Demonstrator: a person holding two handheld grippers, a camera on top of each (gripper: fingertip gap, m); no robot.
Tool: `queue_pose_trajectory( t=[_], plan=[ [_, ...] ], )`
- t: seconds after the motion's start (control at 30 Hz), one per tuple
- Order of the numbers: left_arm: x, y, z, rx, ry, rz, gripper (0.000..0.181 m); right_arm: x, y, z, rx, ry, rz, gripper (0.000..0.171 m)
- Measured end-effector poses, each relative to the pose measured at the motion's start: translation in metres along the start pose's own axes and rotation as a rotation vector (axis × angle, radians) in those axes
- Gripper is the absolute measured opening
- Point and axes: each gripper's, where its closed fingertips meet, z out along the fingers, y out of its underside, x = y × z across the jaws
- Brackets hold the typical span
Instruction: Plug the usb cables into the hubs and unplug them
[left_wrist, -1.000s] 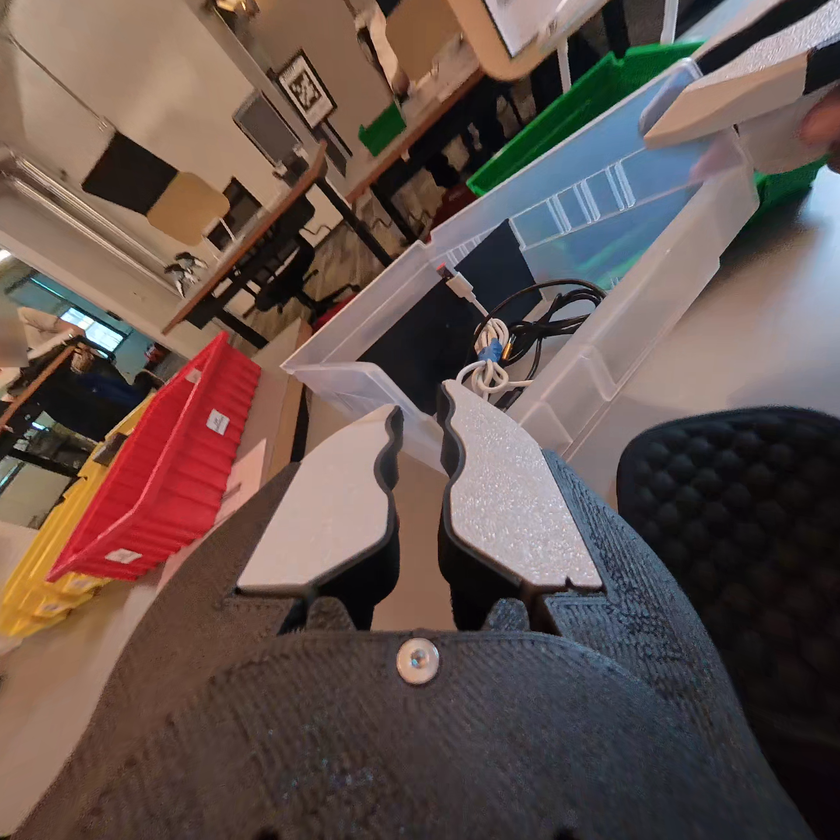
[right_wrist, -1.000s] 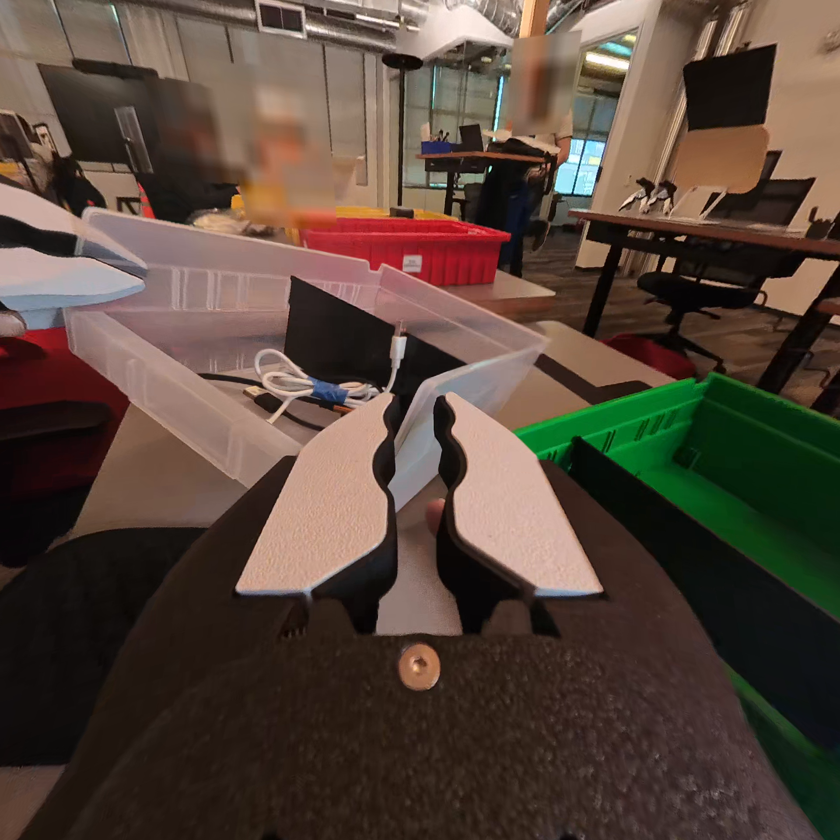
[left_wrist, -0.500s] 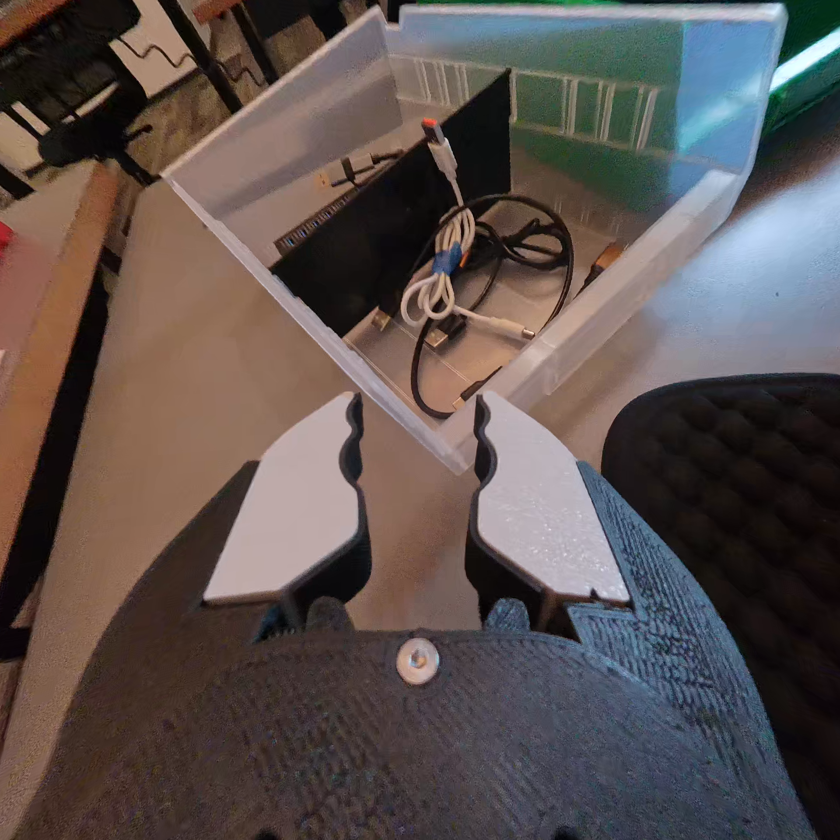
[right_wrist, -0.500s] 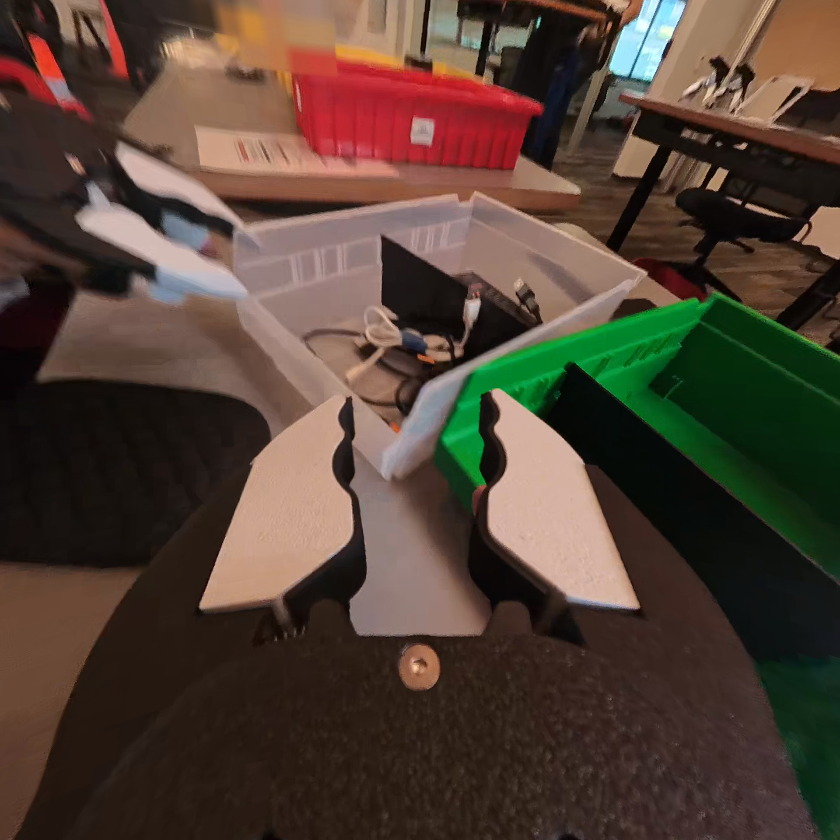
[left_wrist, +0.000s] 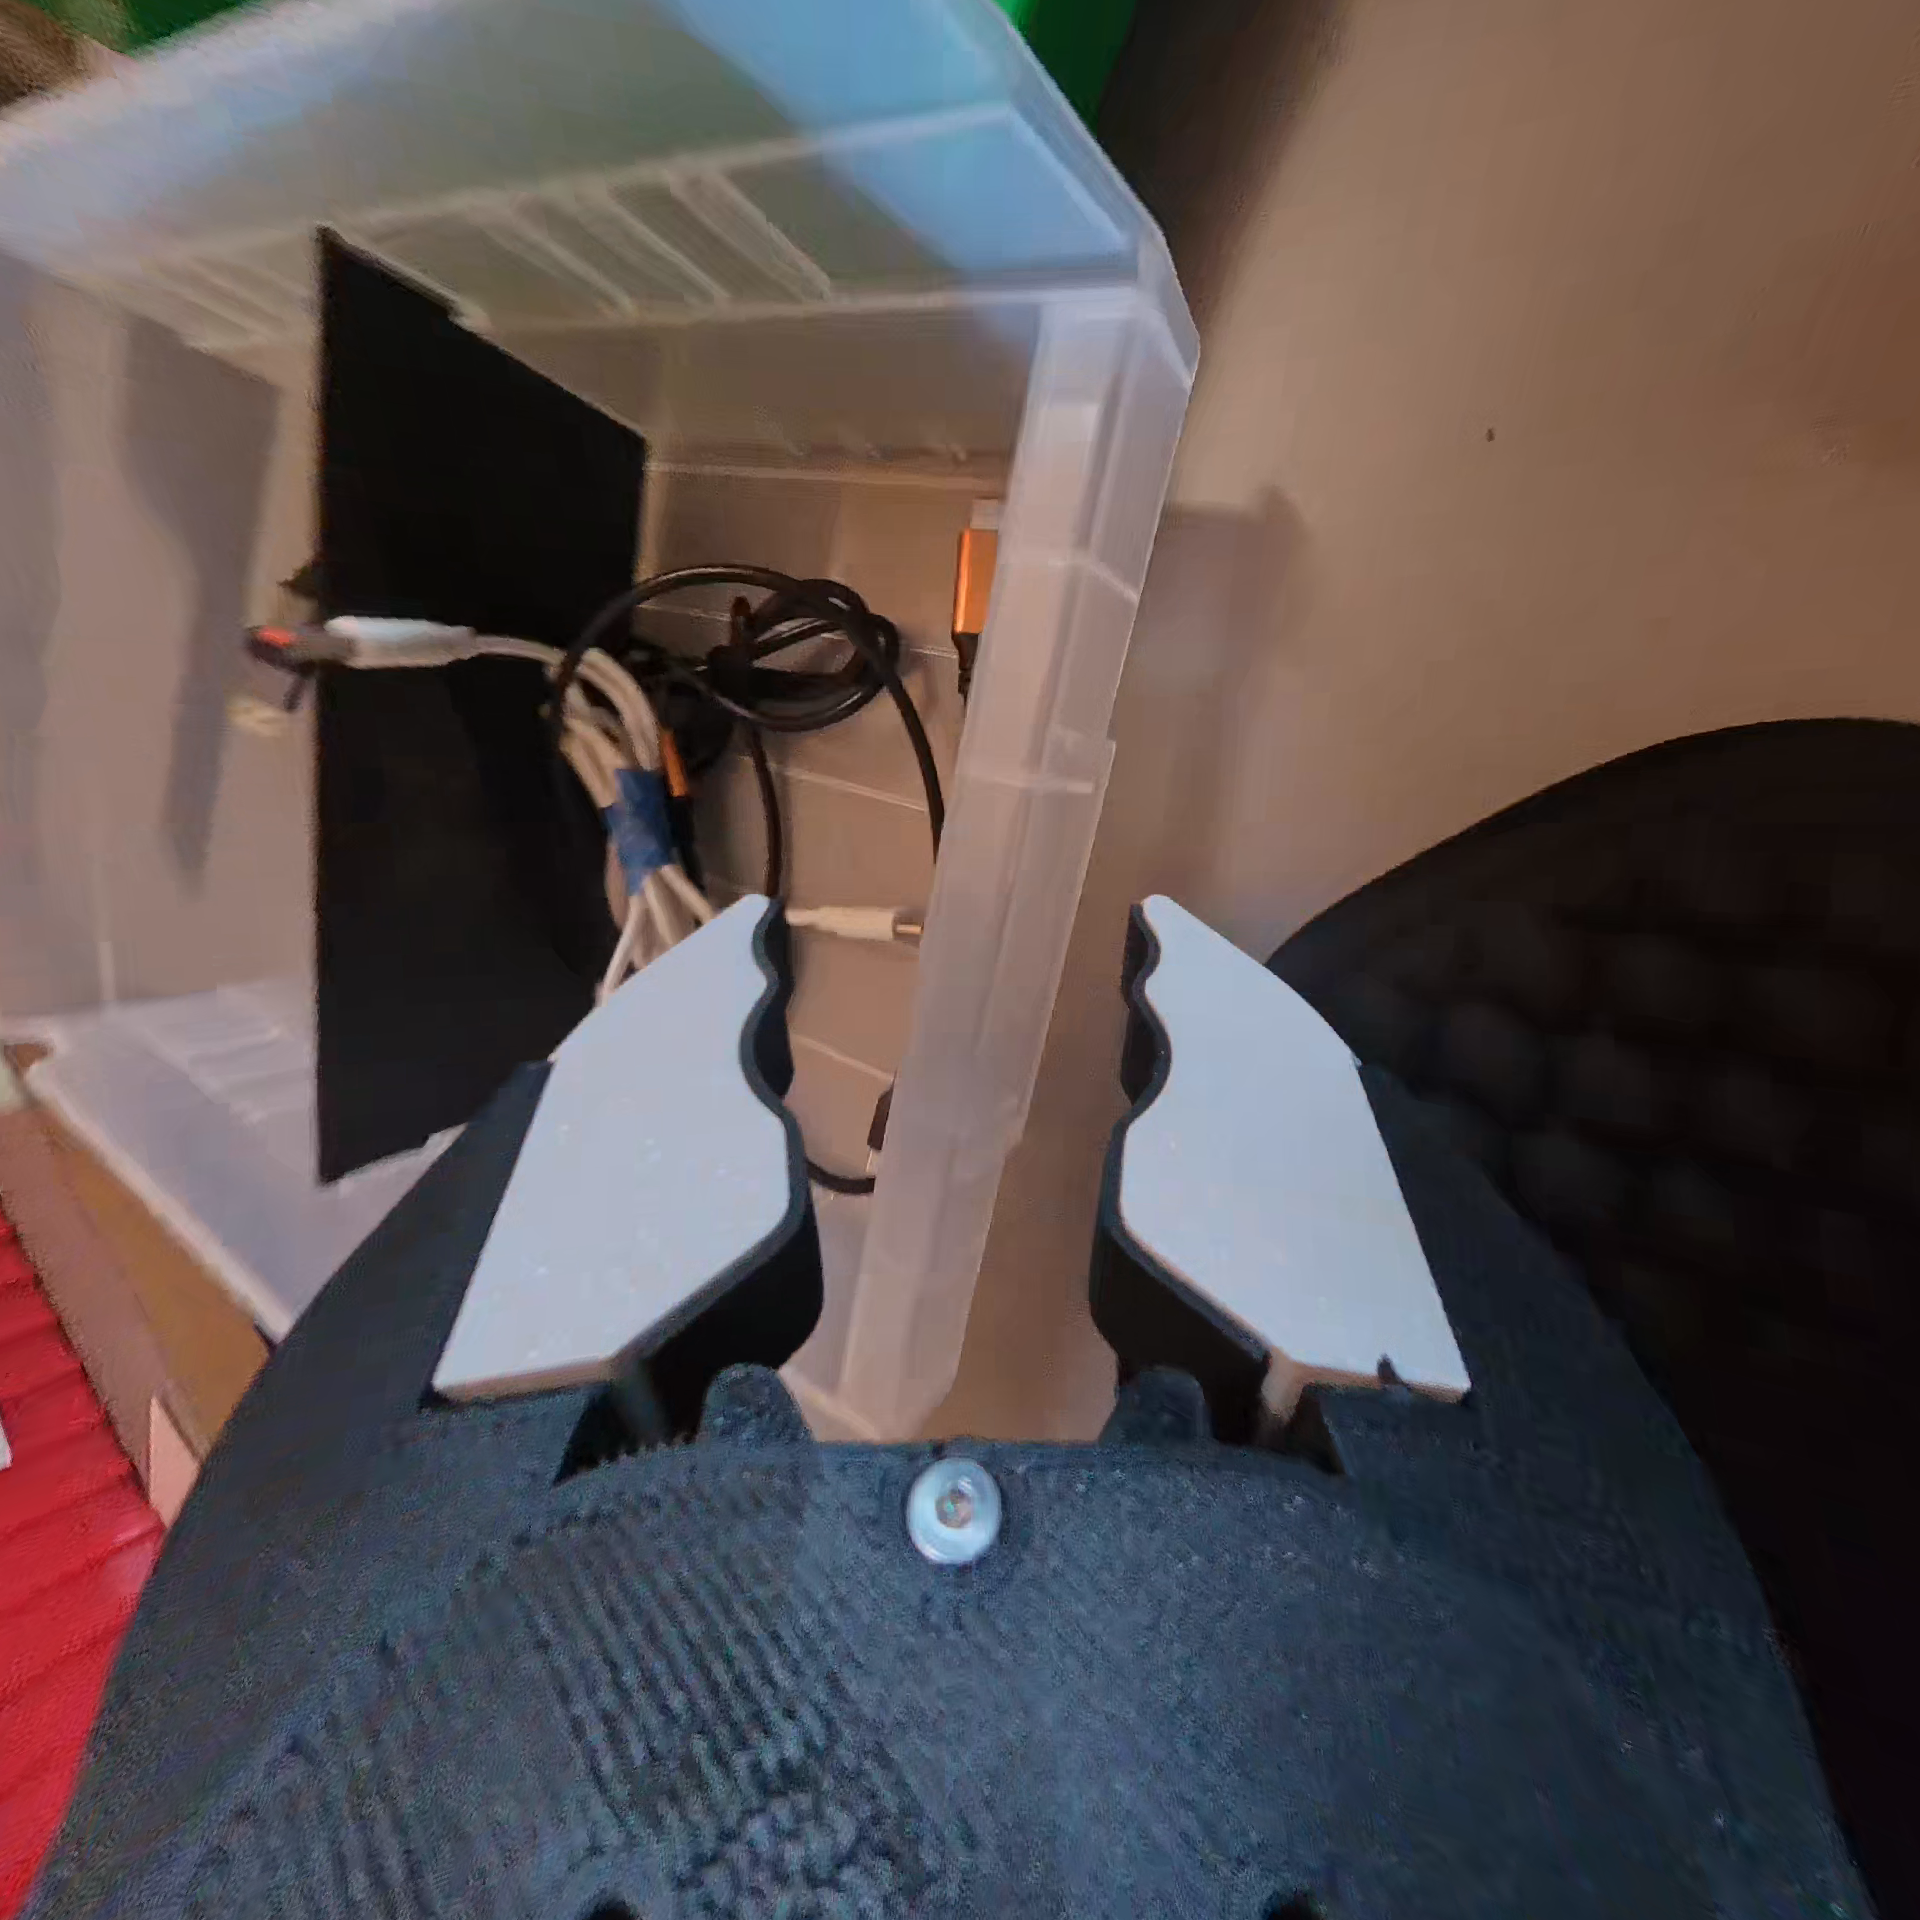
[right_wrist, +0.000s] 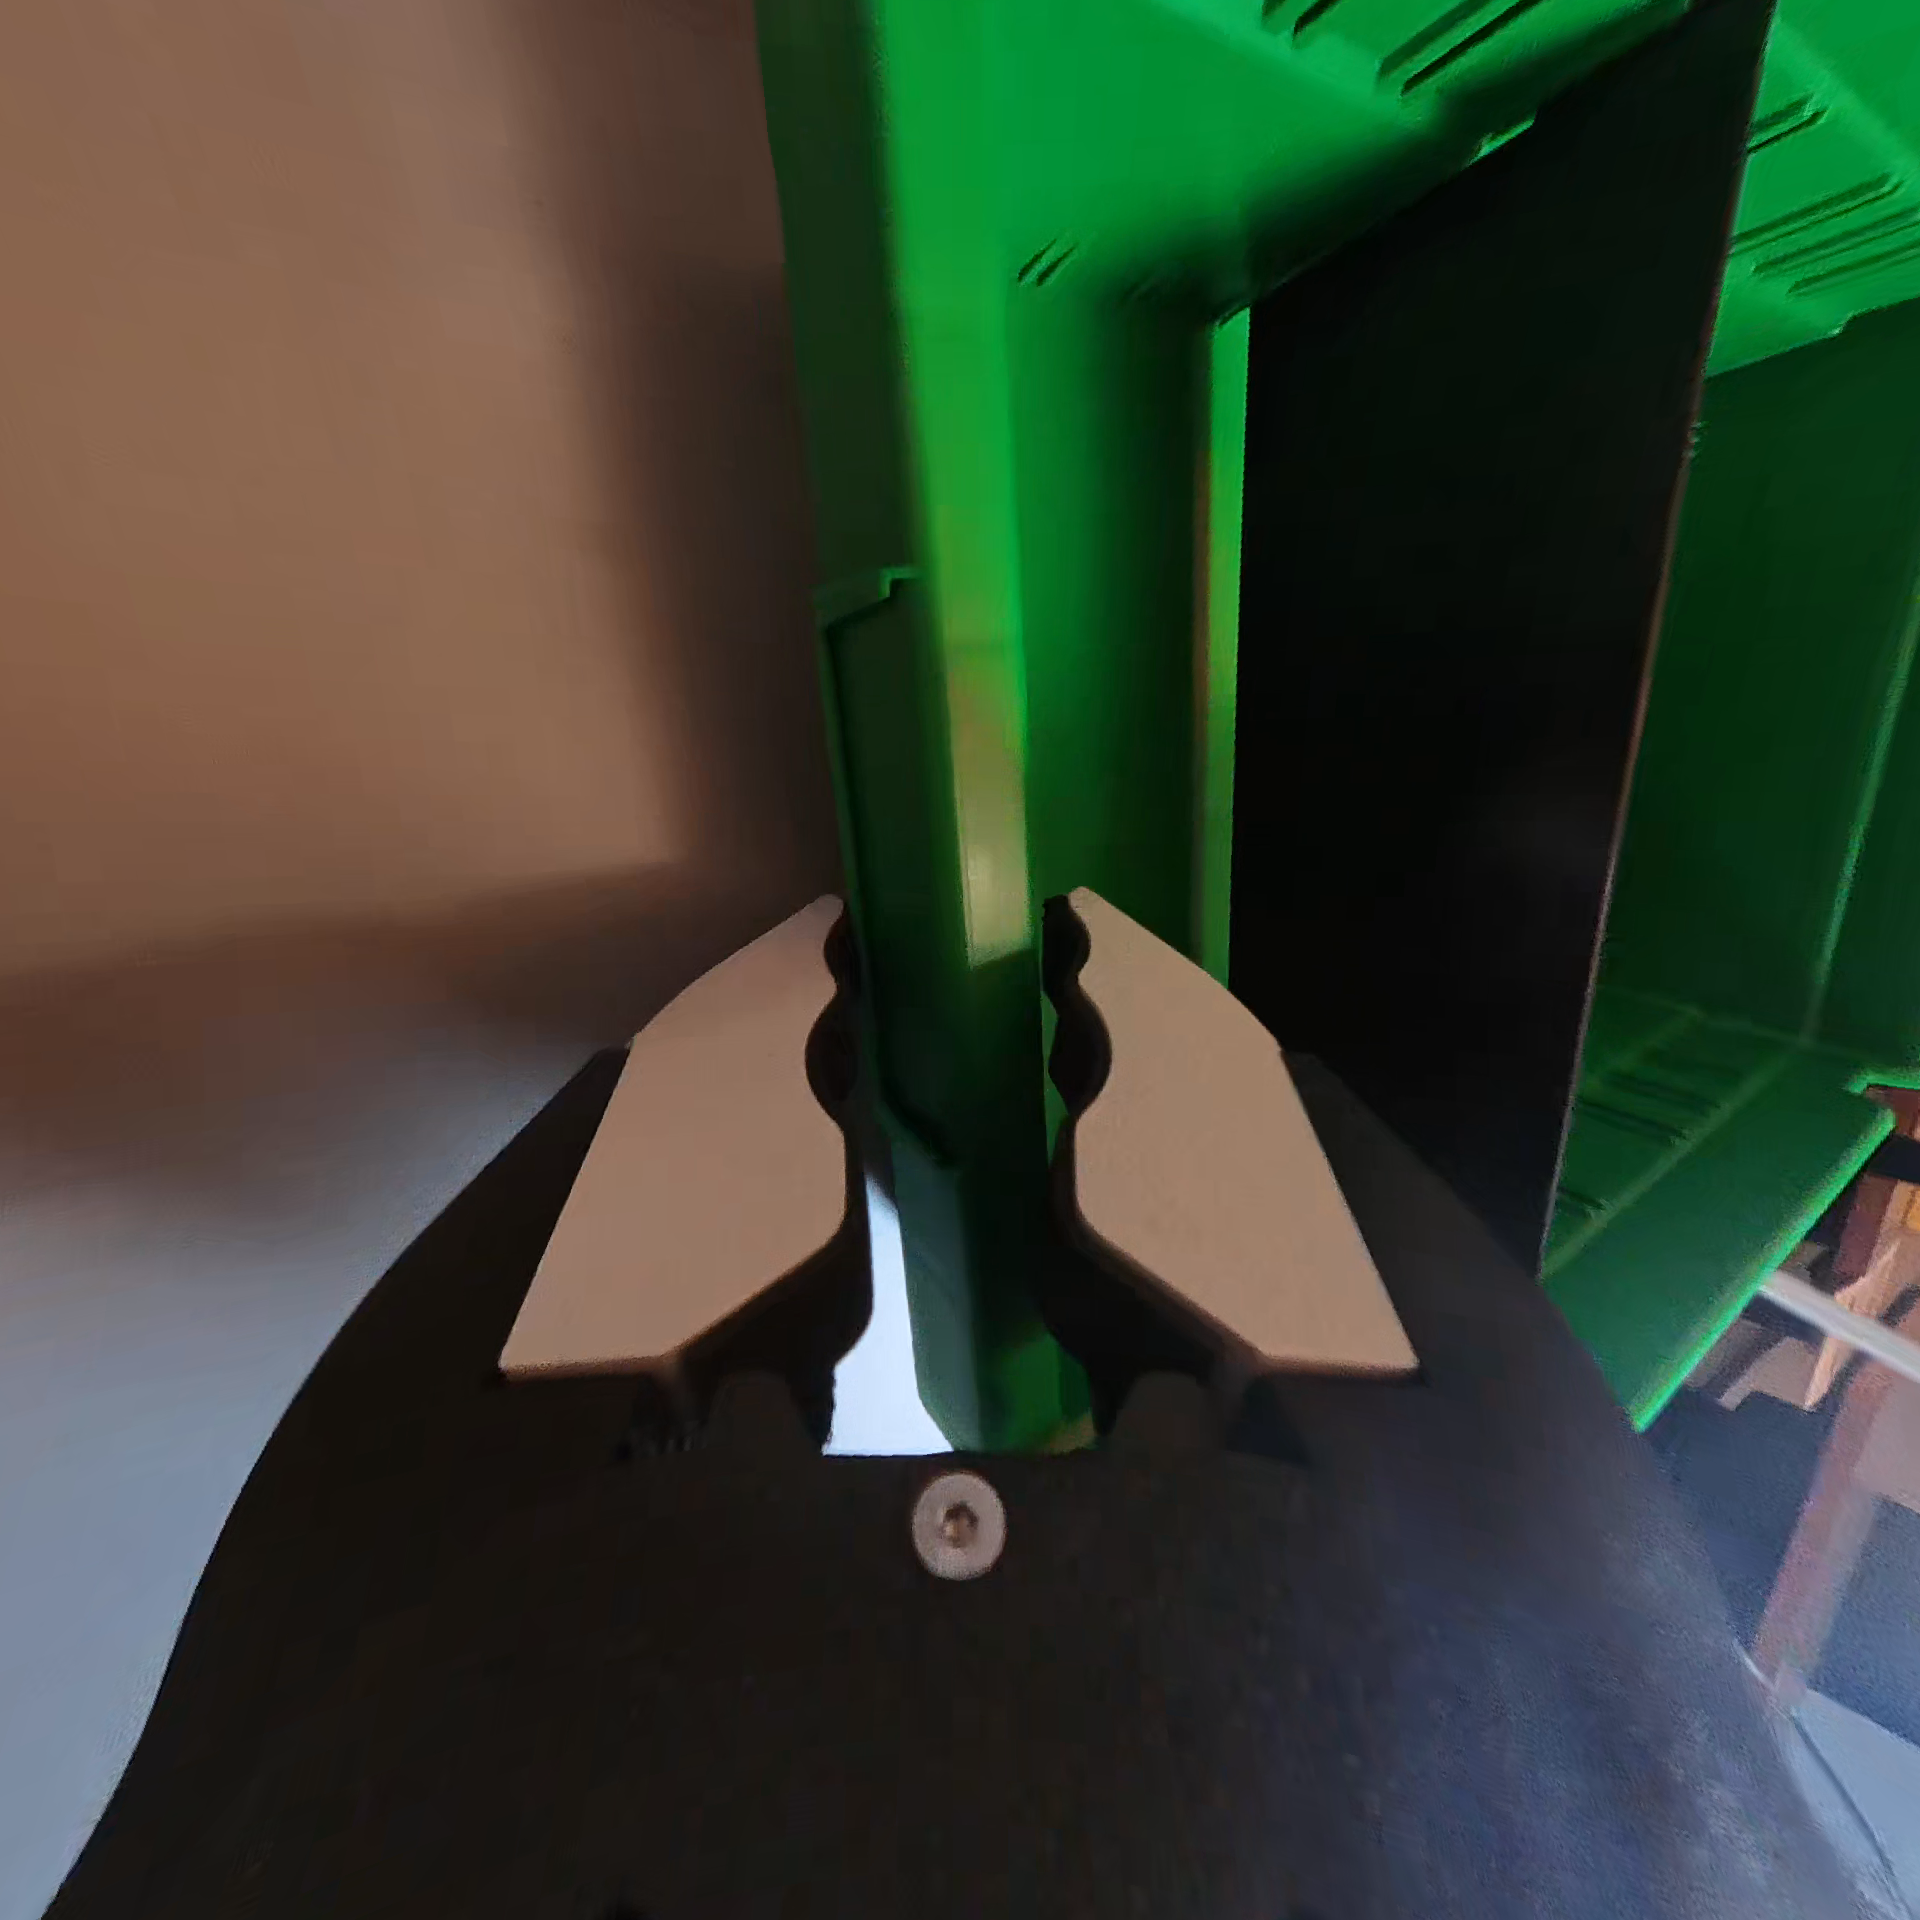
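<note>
A clear plastic bin (left_wrist: 1081, 582) holds a bundled white USB cable (left_wrist: 623, 748) with blue tape, a coiled black cable (left_wrist: 821, 665) and an orange plug (left_wrist: 975, 582), next to a black divider (left_wrist: 457, 675). My left gripper (left_wrist: 954, 914) is open and straddles the bin's near wall, one finger inside and one outside, not touching it. My right gripper (right_wrist: 945, 904) is shut on the wall of a green bin (right_wrist: 935, 520). I cannot make out a hub in either view.
A black dimpled mat (left_wrist: 1662, 1039) lies on the table to the right of the clear bin. A red bin (left_wrist: 52, 1507) is at the lower left. A black divider (right_wrist: 1455, 623) stands inside the green bin. The tan tabletop (right_wrist: 364, 520) lies left of the green bin. The grippers' ends are close to 20 cm from one another.
Both grippers opened and dropped toward the bins. The left now straddles the clear bin's wall. The right has closed on the green bin's wall.
</note>
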Motion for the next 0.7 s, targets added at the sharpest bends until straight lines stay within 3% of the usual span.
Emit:
queue_pose_trajectory(
  t=[0.03, 0.17, 0.4, 0.53, 0.7],
  plan=[
    [0.003, 0.001, 0.009, -0.024, 0.035, 0.021, 0.058, -0.005, 0.006, -0.007, -0.005, -0.003, 0.002, 0.033],
    [0.011, 0.000, 0.029, 0.005, 0.113, 0.064, 0.032, -0.032, 0.047, -0.045, -0.066, 0.055, 0.024, 0.031],
    [0.016, -0.008, 0.027, 0.092, 0.072, 0.089, 0.032, -0.073, 0.147, -0.112, -0.188, 0.152, 0.184, 0.031],
    [0.021, -0.016, 0.027, 0.094, 0.063, 0.097, 0.032, -0.077, 0.198, -0.121, -0.281, 0.193, 0.218, 0.032],
    [0.020, -0.023, 0.031, 0.095, 0.061, 0.101, 0.032, -0.042, 0.251, -0.115, -0.357, 0.230, 0.306, 0.032]
  ],
)
